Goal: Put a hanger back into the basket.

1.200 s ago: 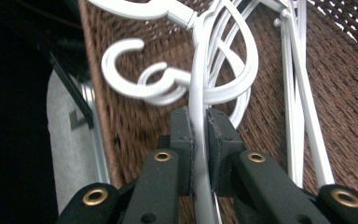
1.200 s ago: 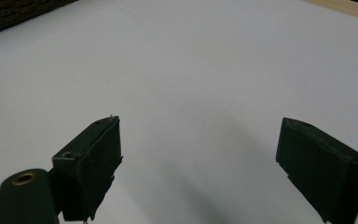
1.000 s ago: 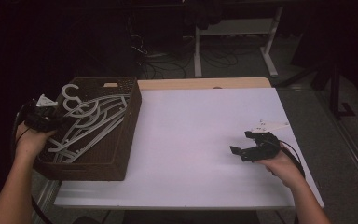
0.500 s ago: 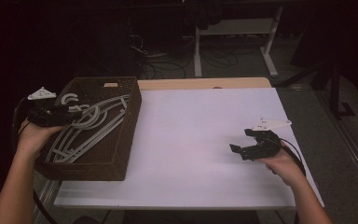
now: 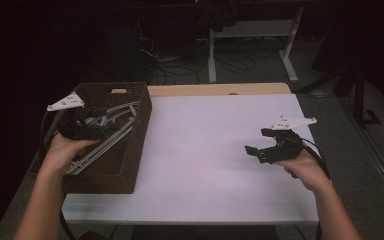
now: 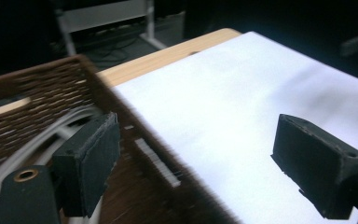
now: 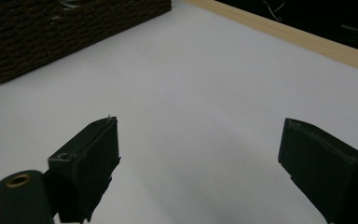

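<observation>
Two black two-jaw grippers are up: the right gripper (image 5: 256, 146), nearest over the white table top (image 5: 205, 150), stands spread and empty, and the left gripper (image 6: 196, 158) has just been opening, nothing between its jaws. The pale grey plastic hangers (image 5: 107, 132) lie tangled in the dark brown woven basket (image 5: 130, 165), below and beside the left gripper. A risk: one hook could snag another and drag several hangers out.

Each tool is matte black — the left tool (image 5: 82, 127) and the right tool (image 5: 275, 147) alike — topped by a pale grey three-cornered plate, with a black cable trailing. Blocky black pads (image 7: 91, 158); a brass-ringed hole beside one. Forearms bare, no sleeves.
</observation>
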Available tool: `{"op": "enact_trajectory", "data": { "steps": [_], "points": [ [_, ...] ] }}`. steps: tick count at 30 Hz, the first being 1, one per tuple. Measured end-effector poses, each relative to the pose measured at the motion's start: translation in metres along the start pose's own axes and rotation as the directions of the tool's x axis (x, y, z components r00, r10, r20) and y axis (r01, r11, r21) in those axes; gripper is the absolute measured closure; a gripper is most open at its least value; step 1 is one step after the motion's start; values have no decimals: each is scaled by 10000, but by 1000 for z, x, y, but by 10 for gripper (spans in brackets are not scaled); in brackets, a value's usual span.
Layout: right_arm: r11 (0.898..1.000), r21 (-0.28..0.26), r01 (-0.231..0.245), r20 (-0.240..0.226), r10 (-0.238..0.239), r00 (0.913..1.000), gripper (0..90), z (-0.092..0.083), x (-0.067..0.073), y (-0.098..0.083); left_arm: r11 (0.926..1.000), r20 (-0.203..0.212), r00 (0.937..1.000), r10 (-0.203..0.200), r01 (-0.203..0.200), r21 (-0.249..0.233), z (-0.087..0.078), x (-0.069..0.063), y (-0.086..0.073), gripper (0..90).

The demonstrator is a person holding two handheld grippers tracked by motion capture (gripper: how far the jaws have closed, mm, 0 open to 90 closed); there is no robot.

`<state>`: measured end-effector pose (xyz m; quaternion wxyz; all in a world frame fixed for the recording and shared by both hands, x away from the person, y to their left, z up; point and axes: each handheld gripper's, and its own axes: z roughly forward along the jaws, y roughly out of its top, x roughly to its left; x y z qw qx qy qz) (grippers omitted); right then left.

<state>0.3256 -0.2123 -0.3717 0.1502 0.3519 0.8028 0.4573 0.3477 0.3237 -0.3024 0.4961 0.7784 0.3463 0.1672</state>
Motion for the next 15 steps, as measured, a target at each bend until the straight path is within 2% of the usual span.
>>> {"op": "enact_trajectory", "data": {
  "steps": [1, 2, 6, 9, 10, 12, 15],
  "points": [
    [10000, 0, 0, 0, 0, 10000, 98, 0, 0, 0, 10000, 0, 10000, 0, 0, 0, 0, 0, 0, 134],
    [10000, -29, 27, -72, -27, 10000, 84, 0, 0, 2, 9997, 171, 9996, 235, -236, 47, 8, -8, -2, 134],
    [9993, -357, 135, -283, -145, 9995, 28, -5, 4, 11, 9994, 525, 9981, 331, -335, 77, 19, -18, -10, 87],
    [9982, -572, 171, -304, -188, 9994, 18, -10, 5, 14, 9993, 784, 9963, 359, -366, 87, 25, -23, -17, 26],
    [9979, -616, 217, -318, -237, 9992, 18, -12, 5, 15, 9988, 848, 9956, 409, -431, 240, 28, -24, -19, 9],
    [9974, -687, 223, -337, -247, 9991, 17, -14, 6, 15, 9975, 927, 9940, 583, -618, 344, 28, -26, -20, 0],
    [9973, -704, 214, -323, -237, 9992, 17, -16, 6, 14, 9983, 1049, 9932, 507, -535, 241, 27, -27, -23, 0]
  ]
}}
